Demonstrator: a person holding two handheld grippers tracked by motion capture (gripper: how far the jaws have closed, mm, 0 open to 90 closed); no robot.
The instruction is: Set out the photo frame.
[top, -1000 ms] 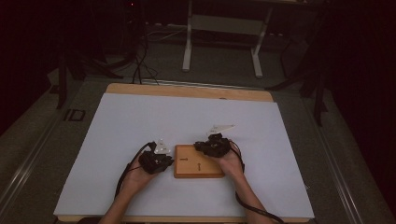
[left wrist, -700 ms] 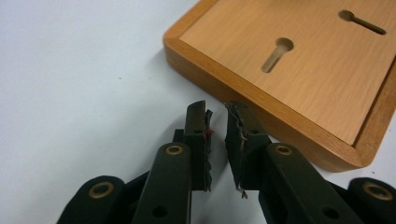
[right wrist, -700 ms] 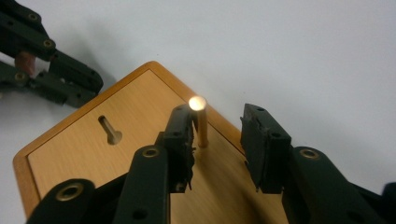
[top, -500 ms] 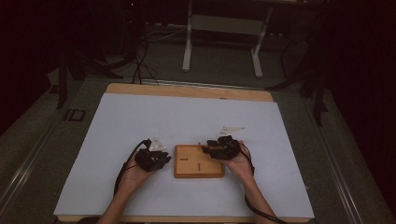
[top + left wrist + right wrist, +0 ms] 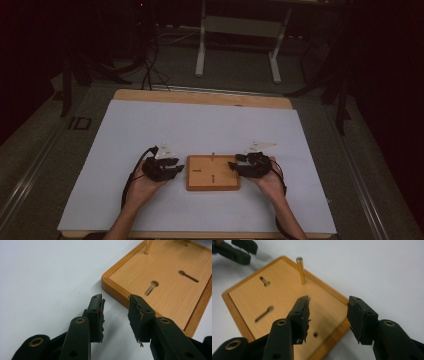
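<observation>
The left hand-held gripper sits in the lower left-centre of the high view, just beside the left edge of the wooden board. Its jaws have just been opening and now stand about halfway apart with nothing between them; in the left gripper view bare white worktop shows through the gap, and the right-hand jaw tip hangs over the board's raised rim without visibly pressing on it.

The right hand-held gripper lies at the board's right edge in the high view, mirrored against the left one. Its jaws have also just been opening and are parted roughly halfway, holding nothing. In the right gripper view the left jaw hovers above the board's surface and the right jaw is out past the board's corner, over the worktop.

The wooden board rests flat on the white worktop, in the lower middle of the high view, between the two grippers. Its face carries two keyhole-shaped slots and a thin upright peg near its far edge, seen at the top centre of the right gripper view.
</observation>
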